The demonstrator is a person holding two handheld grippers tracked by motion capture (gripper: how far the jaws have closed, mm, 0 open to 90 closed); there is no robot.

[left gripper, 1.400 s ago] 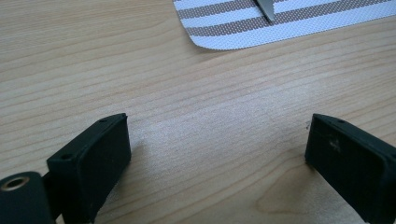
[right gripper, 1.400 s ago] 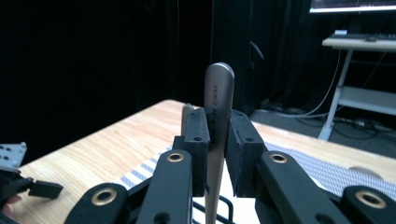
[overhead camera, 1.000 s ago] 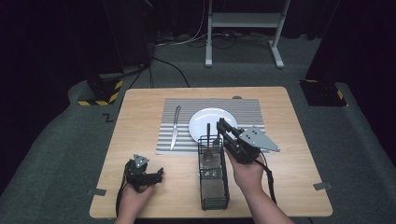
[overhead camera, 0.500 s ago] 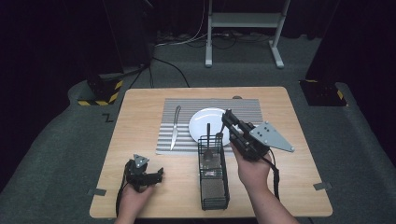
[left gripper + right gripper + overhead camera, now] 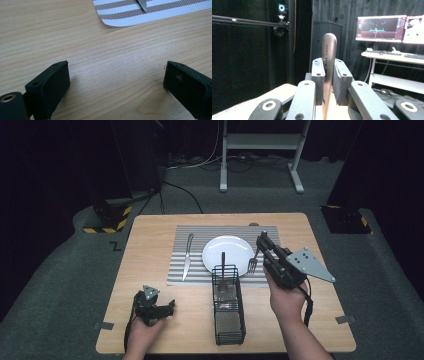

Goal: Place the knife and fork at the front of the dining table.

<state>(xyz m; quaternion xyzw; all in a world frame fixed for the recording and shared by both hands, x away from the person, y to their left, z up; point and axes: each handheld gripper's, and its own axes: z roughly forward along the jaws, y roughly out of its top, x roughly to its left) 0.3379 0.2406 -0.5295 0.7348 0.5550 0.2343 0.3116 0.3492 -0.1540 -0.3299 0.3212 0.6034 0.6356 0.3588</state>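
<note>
The table (image 5: 150,240) carries a striped mat (image 5: 200,270) with a white plate (image 5: 227,252) on it and a knife (image 5: 187,262) to the plate's left, and a black wire basket (image 5: 228,320) stands just in front of the mat. The right tongs (image 5: 261,245) are clenched on a fork (image 5: 254,262), which hangs tines-down over the plate's right edge, while the left tongs (image 5: 167,306) rest released on the bare wood near the front left corner, nothing between the jaws.

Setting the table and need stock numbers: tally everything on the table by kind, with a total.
Forks: 1, fork hanging from the right gripper
Knives: 1, knife
Plates: 1, plate
Placemats: 1, placemat
Wire caddies: 1, caddy, with one utensil handle sticking up
Total: 6
</note>
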